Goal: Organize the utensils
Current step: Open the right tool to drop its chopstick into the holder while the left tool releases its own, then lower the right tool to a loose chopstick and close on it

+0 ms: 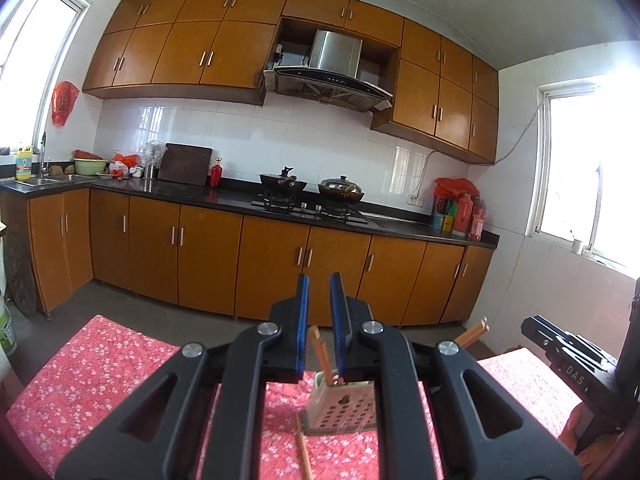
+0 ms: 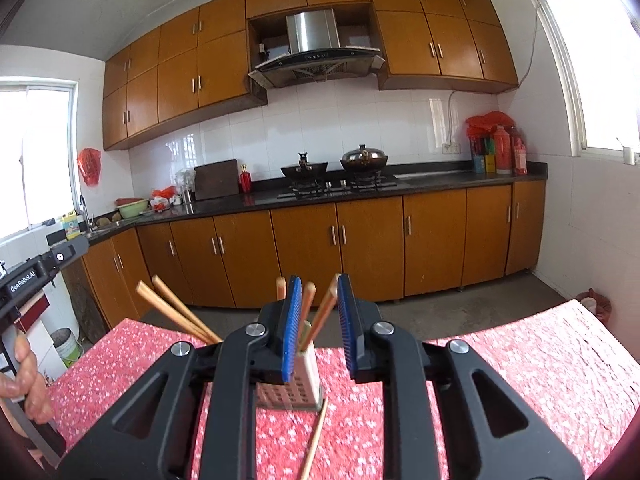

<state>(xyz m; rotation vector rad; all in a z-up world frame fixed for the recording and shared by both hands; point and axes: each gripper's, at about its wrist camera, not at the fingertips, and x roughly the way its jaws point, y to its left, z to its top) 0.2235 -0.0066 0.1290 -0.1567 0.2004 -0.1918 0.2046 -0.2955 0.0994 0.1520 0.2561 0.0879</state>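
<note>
daylight, bright | windows (image 1: 592,168) blown out | fisheye bending, dark corners | sharp

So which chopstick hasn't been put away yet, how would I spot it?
Look at the table with the red flowered cloth. Near its middle stands a pale holder with holes, and several chopsticks stick up out of it. The loose chopstick is the only one lying flat on the cloth, with one end at the holder's foot.

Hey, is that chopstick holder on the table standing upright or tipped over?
Upright: the holder stands on its base on the tablecloth, chopsticks sticking up from its top; one chopstick lies outside.
</note>
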